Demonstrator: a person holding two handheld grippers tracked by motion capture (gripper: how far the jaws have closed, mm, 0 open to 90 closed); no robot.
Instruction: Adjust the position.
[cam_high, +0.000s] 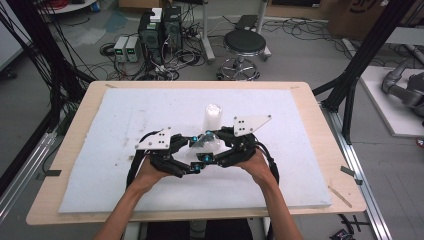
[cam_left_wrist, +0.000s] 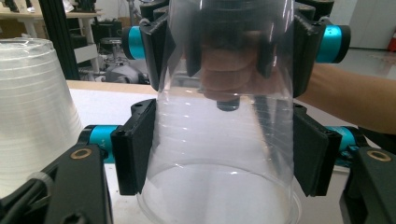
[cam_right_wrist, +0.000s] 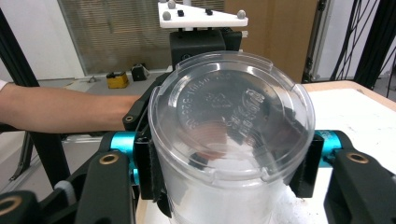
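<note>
A clear plastic cup (cam_high: 210, 145) lies on its side between my two grippers, above the middle of the white mat (cam_high: 125, 115). My left gripper (cam_high: 195, 153) is shut on the cup (cam_left_wrist: 224, 140) near its wide rim, both black pads (cam_left_wrist: 135, 144) pressing its wall. My right gripper (cam_high: 205, 146) is shut on the same cup (cam_right_wrist: 229, 116) near its base, whose moulded bottom faces that camera. The two grippers face each other. Just behind them an upside-down stack of clear cups (cam_high: 212, 117) stands on the mat, also at the left (cam_left_wrist: 32, 107) in the left gripper view.
The white mat covers most of a wooden table (cam_high: 330, 150). Beyond the table's far edge are a round stool (cam_high: 244, 44), computer boxes (cam_high: 160, 30) and loose cables on the floor. Black frame posts (cam_high: 360, 60) stand at the right.
</note>
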